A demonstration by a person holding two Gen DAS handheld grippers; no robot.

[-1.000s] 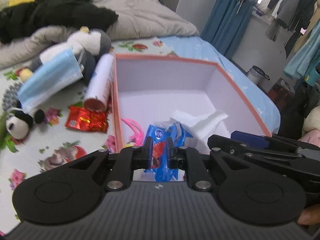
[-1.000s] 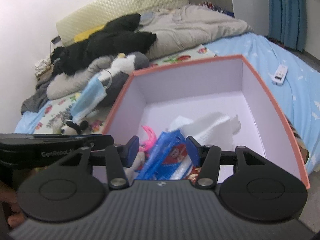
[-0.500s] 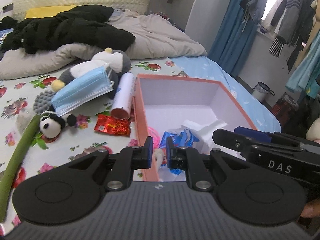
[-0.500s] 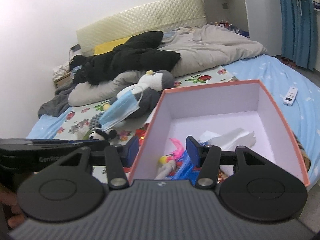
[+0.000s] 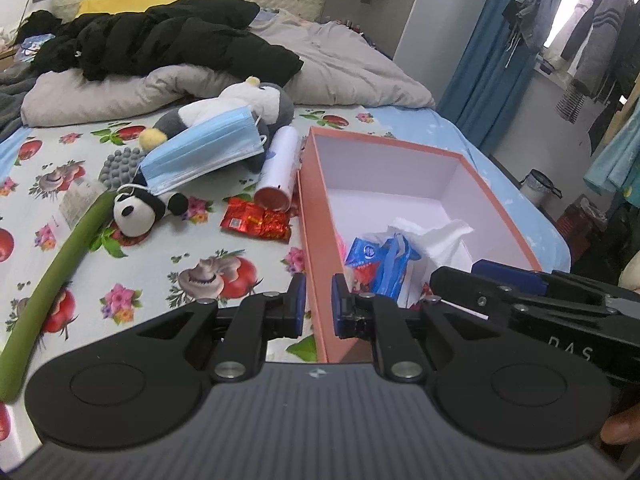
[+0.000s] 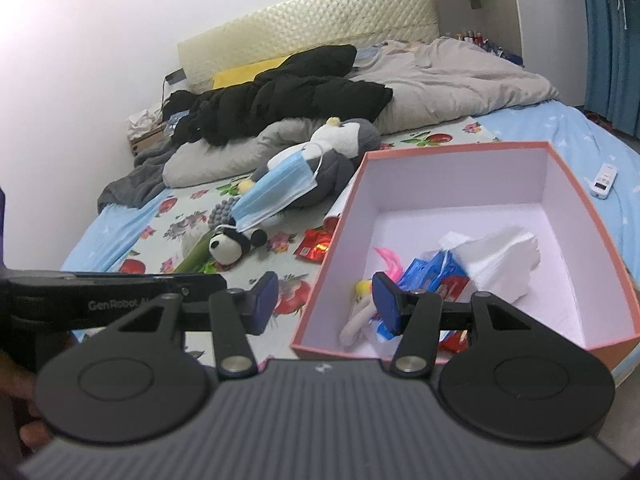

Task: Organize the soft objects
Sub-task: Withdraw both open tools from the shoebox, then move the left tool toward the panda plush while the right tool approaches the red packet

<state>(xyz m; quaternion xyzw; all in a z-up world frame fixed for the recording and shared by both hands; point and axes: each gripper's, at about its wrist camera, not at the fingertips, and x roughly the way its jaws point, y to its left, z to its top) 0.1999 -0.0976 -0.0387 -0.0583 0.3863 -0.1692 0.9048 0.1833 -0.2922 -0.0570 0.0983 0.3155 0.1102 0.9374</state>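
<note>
Open floral bedsheet left of the pink box, up to the clutter; blue sheet and a remote beyond its far wall. Both grippers drawn back from above the box since a second ago, more bed now showing. Left hand-held gripper narrowed to a slit, pinching nothing, box edge seen through the gap. Right hand-held gripper spread halfway, empty. Blue packet, white tissue inside. Panda plush, face mask, red wrapper on the bed.

Grey duvet, black jacket, blue curtain, hanging clothes, perhaps a remote on the sheet
</note>
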